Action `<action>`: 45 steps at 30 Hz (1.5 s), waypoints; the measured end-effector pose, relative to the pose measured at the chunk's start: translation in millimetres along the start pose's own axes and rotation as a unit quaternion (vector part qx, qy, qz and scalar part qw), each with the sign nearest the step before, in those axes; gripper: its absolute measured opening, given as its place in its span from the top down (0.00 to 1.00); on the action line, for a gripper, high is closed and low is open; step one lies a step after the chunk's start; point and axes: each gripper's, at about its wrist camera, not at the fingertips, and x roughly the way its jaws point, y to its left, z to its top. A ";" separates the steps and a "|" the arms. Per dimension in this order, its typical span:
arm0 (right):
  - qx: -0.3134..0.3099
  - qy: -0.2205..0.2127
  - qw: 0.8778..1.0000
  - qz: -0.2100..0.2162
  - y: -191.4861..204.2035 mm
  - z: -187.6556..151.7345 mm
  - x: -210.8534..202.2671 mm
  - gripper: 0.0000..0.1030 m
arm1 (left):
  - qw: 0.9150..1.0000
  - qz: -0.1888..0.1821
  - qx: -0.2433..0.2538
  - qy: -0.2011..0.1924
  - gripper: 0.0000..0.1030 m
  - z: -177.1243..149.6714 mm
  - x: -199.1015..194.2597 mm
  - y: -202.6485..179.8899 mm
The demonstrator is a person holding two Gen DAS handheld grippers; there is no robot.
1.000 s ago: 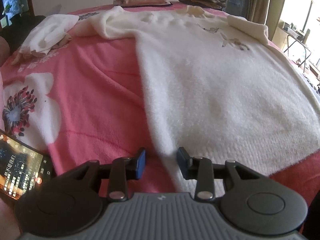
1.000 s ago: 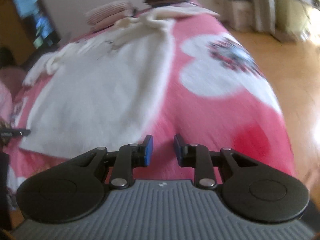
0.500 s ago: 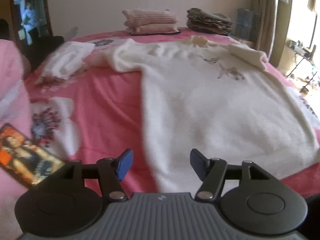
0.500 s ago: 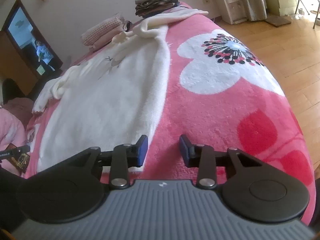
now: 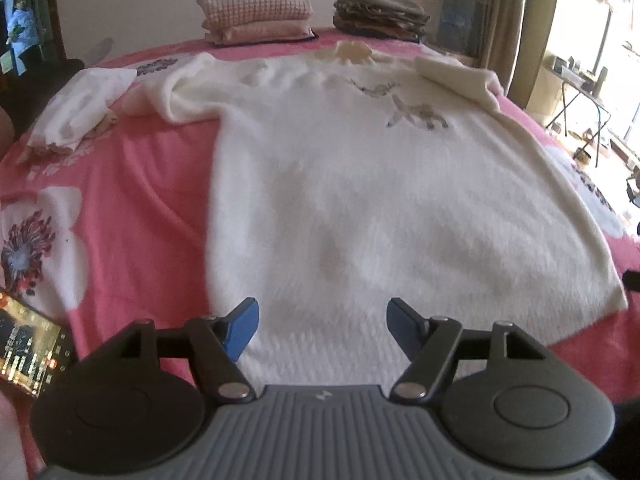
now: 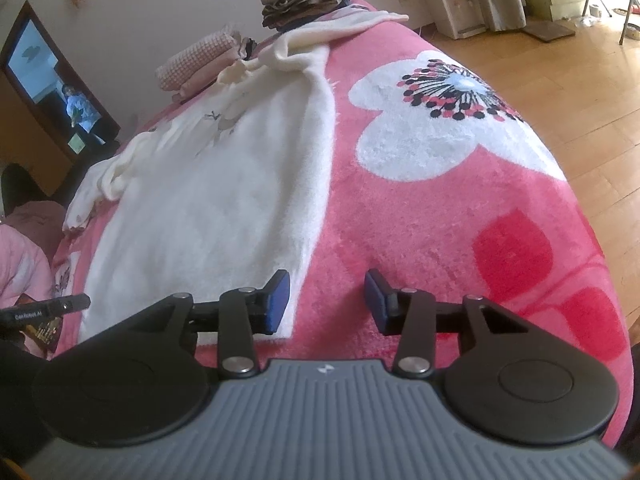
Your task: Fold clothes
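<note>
A fluffy white sweater (image 5: 360,184) with a small grey animal print lies flat, front up, on a pink flowered blanket (image 5: 132,208), hem towards me. My left gripper (image 5: 322,328) hovers over the hem near its left corner, jaws opening, nothing between them. In the right wrist view the sweater (image 6: 208,208) runs up the left half of the picture. My right gripper (image 6: 326,300) hangs just above its lower right corner. Its jaws are opening; the left pad is over the white edge, the right pad over bare blanket (image 6: 440,220), and neither presses on anything.
A crumpled white garment (image 5: 80,108) lies at the far left of the bed. Folded stacks, pink (image 5: 256,16) and dark (image 5: 380,14), sit at the head. A phone (image 5: 28,348) rests near the left corner. The bed's right edge drops to a wooden floor (image 6: 580,72).
Both grippers have opened wider. The left one has drifted right, from the sweater's left edge to over the hem. The right view has rolled and sharpened, with the gripper staying by the hem corner.
</note>
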 end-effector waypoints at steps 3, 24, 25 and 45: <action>-0.004 0.006 1.000 0.009 6.4 -0.1 -1.6 0.59 | 1.000 0.000 0.025 0.006 0.30 -5.4 -7.0 3.5; 0.274 0.155 0.932 0.182 42.9 -36.5 62.4 0.52 | 0.954 -0.030 0.299 0.012 0.35 -49.9 23.9 -63.3; 0.281 0.156 0.929 0.185 44.1 -35.1 65.2 0.51 | 0.951 -0.027 0.308 0.007 0.35 -50.6 24.7 -65.5; 0.342 0.135 0.902 0.226 43.0 -11.7 63.8 0.50 | 0.988 -0.075 0.136 0.025 0.50 -7.8 34.4 -26.5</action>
